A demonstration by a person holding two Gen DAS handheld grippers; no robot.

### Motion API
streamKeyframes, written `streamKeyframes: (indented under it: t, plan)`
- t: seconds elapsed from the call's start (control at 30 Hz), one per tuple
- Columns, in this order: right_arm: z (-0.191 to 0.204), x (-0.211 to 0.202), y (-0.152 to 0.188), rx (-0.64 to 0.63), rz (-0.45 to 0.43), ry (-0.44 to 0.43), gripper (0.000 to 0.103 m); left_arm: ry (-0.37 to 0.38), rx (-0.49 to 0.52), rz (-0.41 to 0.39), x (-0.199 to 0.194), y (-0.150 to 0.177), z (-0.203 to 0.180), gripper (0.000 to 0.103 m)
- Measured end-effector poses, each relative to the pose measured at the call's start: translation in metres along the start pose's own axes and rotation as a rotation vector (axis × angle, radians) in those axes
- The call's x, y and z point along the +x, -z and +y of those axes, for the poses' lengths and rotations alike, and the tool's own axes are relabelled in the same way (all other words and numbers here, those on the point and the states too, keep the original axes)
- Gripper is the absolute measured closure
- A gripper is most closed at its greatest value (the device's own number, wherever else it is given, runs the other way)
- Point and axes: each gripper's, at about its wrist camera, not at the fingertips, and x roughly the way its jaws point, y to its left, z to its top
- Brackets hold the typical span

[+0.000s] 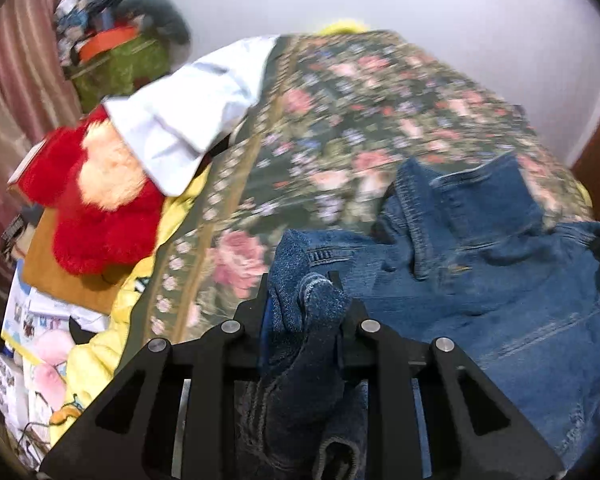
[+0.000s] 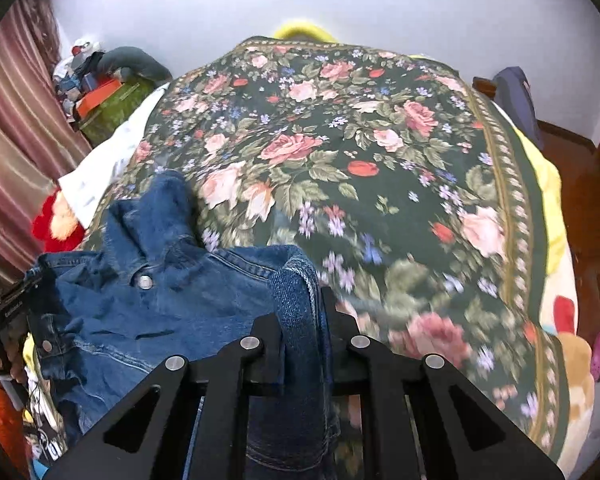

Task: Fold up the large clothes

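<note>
A blue denim jacket (image 2: 148, 312) lies bunched at the near edge of the bed, on a dark green floral bedspread (image 2: 360, 168), and both tools are clenched on it. The left tool (image 1: 304, 300) pinches a thick fold of the denim between its black fingers, the cloth spilling down past them toward the camera; the right tool (image 2: 300, 300) grips another hem edge, with the collar and a metal button (image 2: 144, 281) showing just to its left. Beyond the jacket the bedspread is bare all the way to the far edge and to the right-hand edge, where its banded border runs and a yellow blanket (image 2: 548, 184) shows beneath. The left-hand edge is crowded: a white folded cloth (image 1: 188, 120) overlaps the border there, and a red plush toy (image 1: 100, 200) sits just beside it, off the bedspread. A striped curtain (image 1: 16, 92) hangs past that side. Small print on the papers beside the bed is too blurred to read.
</note>
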Motion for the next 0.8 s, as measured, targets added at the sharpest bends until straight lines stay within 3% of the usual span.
streamKeyframes:
  t: [0.2, 0.4, 0.5, 0.6, 0.67, 0.73, 0.8]
  plan:
    - [-0.003, 0.041, 0.002, -0.044, 0.033, 0.093, 0.092, -0.033, -0.089, 0.098, 0.055, 0.012, 0.036, 0.073]
    - [-0.02, 0.046, 0.007, -0.015, 0.059, 0.021, 0.091, -0.089, -0.001, 0.058, 0.06, 0.022, 0.026, 0.069]
    - [-0.018, 0.044, 0.008, -0.037, 0.07, 0.027, 0.09, -0.089, 0.009, 0.064, 0.059, 0.022, 0.027, 0.068]
    - [-0.014, 0.042, 0.011, -0.078, 0.061, 0.122, 0.066, -0.088, 0.021, 0.075, 0.054, 0.023, 0.026, 0.064]
    - [-0.013, 0.038, 0.014, -0.103, 0.04, 0.235, 0.029, -0.097, 0.035, 0.082, 0.049, 0.024, 0.025, 0.059]
    - [-0.015, 0.032, 0.016, -0.12, 0.022, 0.269, 0.026, -0.117, 0.046, 0.082, 0.038, 0.024, 0.025, 0.052]
    - [-0.021, 0.023, 0.016, -0.077, 0.045, 0.228, 0.026, -0.116, 0.037, 0.066, 0.023, 0.023, 0.026, 0.044]
